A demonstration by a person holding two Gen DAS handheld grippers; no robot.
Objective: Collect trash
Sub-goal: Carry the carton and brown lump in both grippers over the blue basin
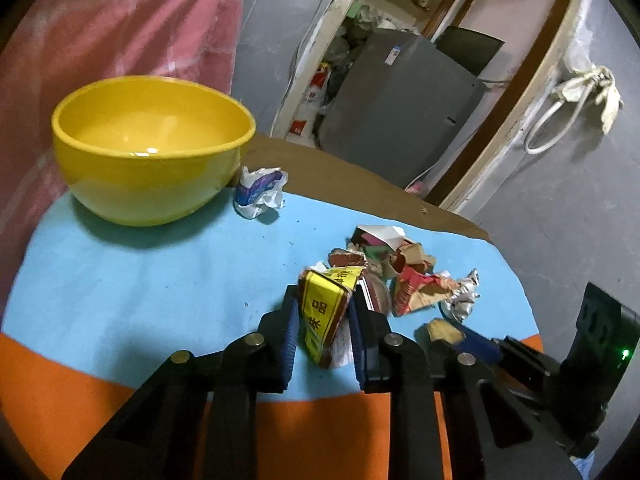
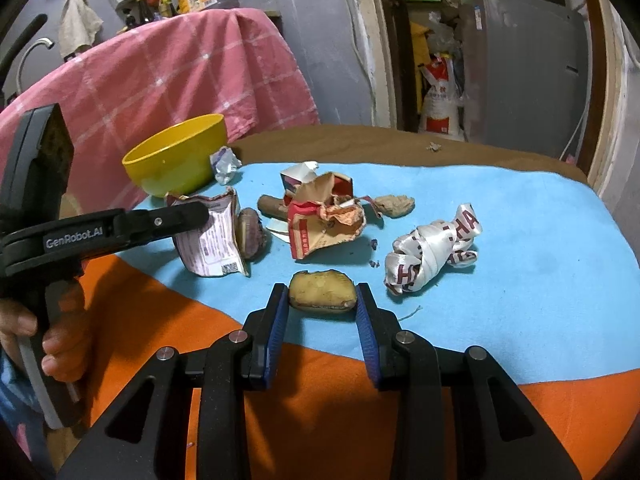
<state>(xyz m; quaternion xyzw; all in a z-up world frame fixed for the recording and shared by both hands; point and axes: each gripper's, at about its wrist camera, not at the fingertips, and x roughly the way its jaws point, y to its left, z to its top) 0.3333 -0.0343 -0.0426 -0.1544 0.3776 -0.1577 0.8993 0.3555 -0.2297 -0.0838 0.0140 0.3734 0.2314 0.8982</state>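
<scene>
My left gripper (image 1: 323, 300) is shut on a yellow-and-brown wrapper (image 1: 326, 320) with red characters, held just above the blue cloth. From the right wrist view the same wrapper (image 2: 212, 236) shows its white printed back. My right gripper (image 2: 320, 295) is shut on a yellowish-brown lump (image 2: 322, 289) at the near edge of the blue cloth. Beyond lie torn red cardboard scraps (image 2: 324, 216), a knotted white ribbon (image 2: 432, 248) with red letters, a brown lump (image 2: 394, 205) and a crumpled white-and-blue wrapper (image 1: 260, 192). A yellow bowl (image 1: 152, 148) stands at the far left, with nothing in it.
A blue cloth (image 2: 520, 240) covers the table over an orange one (image 2: 320, 392), with a bare brown strip (image 2: 360, 144) at the back. A pink checked cloth (image 2: 180, 68) hangs behind the bowl. A grey cabinet (image 2: 528, 68) stands in the doorway. A person's hand (image 2: 60, 332) grips the left tool.
</scene>
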